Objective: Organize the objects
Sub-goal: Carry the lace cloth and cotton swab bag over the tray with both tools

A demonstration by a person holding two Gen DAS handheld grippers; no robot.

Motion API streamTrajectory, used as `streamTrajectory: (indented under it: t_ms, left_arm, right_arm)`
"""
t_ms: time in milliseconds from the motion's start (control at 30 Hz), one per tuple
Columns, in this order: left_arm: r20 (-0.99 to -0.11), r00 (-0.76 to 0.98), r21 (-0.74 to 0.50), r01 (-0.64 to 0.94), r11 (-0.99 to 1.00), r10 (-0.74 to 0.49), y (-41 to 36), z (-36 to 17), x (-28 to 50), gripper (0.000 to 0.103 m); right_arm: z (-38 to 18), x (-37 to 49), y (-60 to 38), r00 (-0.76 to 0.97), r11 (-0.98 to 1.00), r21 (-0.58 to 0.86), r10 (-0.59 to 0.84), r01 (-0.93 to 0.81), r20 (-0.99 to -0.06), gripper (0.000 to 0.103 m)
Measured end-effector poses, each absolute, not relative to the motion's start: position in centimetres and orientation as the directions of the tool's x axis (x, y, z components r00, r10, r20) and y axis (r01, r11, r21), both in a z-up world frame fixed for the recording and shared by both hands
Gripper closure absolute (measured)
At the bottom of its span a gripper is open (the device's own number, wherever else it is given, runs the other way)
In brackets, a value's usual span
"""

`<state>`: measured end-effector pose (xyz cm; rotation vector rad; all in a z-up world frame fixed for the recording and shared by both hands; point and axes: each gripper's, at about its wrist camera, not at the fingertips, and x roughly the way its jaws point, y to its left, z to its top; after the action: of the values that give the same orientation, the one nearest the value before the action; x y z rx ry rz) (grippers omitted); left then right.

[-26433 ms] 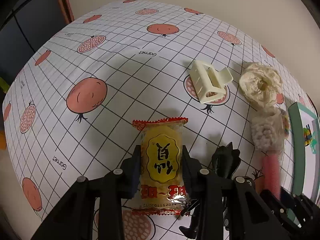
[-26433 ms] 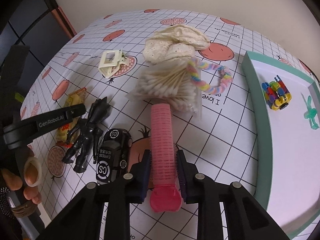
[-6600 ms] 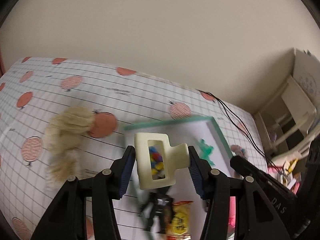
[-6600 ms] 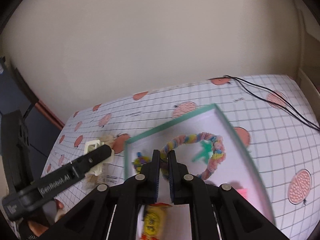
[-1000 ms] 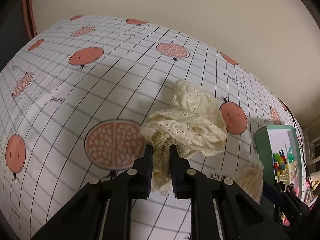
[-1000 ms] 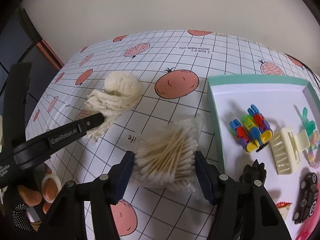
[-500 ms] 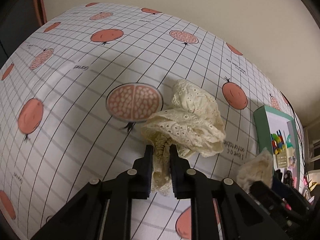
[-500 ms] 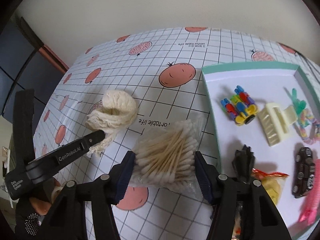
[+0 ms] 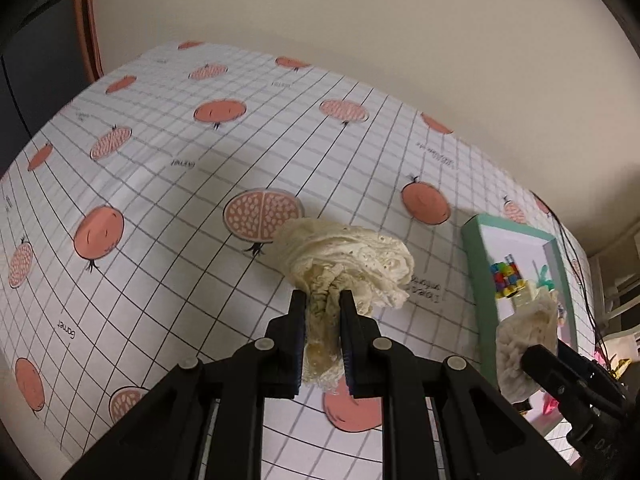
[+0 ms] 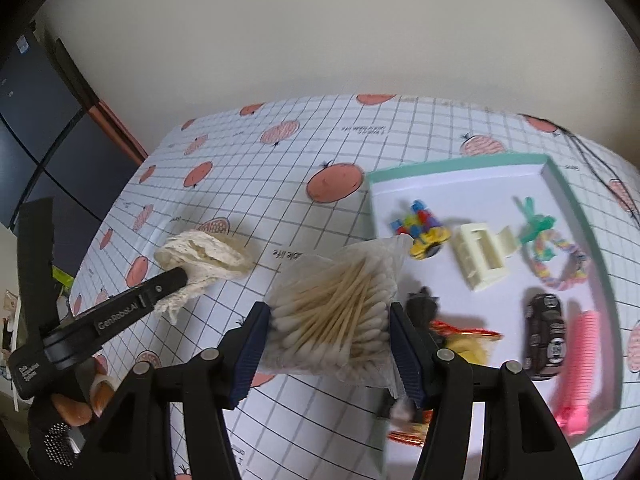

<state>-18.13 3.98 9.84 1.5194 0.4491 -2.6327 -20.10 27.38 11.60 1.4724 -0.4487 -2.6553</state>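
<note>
In tray [image 10: 560, 182], already stowed: block toy [image 10: 420, 226], hair claw [image 10: 482, 254], braided band [image 10: 560, 256], toy car [image 10: 545, 330], pink roller [image 10: 580, 364], snack, dark figure. Outstanding, both aloft: my left gripper [image 9: 323, 312] clamped on lace scrunchie [image 9: 348, 264], over cloth at tray's nine o'clock; my right gripper [image 10: 332, 340] clamped on cotton-swab bag [image 10: 336, 312], at tray's seven o'clock edge. Nearly finished, I judge.

Dim warm light, soft shadows, fisheye-bent edges, slight motion blur
</note>
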Motion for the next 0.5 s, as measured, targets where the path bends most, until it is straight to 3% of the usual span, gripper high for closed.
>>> streamTrajectory:
  t_ms: [500]
  left_arm:
    - [-0.773, -0.605, -0.266, 0.031, -0.964, 0.193, 13.1, 13.8, -18.3, 0.087]
  right_arm:
    - [11.7, -17.3, 35.8, -0.576, -0.930, 0.292, -0.118, -0.221, -0.809, 0.041]
